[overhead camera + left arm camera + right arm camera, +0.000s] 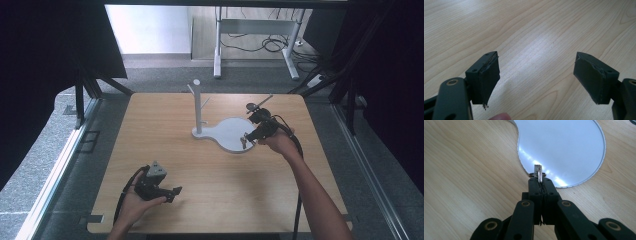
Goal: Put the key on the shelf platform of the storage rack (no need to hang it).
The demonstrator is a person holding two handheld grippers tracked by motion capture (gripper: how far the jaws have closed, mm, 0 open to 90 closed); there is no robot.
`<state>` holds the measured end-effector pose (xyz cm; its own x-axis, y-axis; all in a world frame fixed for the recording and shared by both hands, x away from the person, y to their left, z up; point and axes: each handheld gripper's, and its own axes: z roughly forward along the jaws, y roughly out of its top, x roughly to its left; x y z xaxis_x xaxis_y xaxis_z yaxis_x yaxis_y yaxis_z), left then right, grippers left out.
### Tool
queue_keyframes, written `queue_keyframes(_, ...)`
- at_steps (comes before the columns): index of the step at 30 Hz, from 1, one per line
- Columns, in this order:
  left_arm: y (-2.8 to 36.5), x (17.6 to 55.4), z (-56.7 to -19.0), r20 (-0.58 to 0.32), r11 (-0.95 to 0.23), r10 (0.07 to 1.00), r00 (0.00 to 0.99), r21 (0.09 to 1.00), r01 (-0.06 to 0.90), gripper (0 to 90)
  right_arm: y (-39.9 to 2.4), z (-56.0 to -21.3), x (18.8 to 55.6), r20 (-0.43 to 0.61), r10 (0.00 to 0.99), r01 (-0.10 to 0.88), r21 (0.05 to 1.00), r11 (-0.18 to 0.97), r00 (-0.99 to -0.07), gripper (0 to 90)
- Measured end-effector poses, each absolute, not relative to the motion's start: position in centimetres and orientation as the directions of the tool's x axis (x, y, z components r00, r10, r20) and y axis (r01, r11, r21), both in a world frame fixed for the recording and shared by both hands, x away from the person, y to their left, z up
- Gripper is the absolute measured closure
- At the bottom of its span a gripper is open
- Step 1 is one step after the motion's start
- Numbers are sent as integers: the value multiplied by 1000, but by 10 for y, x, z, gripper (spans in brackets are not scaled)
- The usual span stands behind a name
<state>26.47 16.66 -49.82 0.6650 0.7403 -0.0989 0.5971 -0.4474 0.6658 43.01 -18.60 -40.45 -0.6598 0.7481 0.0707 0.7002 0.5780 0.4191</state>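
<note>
While right gripper (540, 181) fingers clamp a small metal key ring (538, 172), left gripper (536, 75) fingers gape.

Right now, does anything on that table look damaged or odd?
Yes: the pads on the left gripper look torn and frayed at their edges, with loose crumbs hanging. The key ring in the right gripper looks fine.

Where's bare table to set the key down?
Bare wood: the whole left half of the table beyond the left gripper, and the near middle between both forearms. Crowded: the stand with its post, where the right gripper holds the key.
</note>
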Motion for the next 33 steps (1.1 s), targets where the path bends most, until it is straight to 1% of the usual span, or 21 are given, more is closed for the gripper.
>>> queue_keyframes(13,166,265,-499,-100,-449,740,665,663,599,213,-184,-408,449,75,774,727,409,551,-629,888)
queue_keyframes(33,168,265,-499,-104,-446,739,666,665,599,212,-171,-412,470,83,785,738,413,534,-614,888)
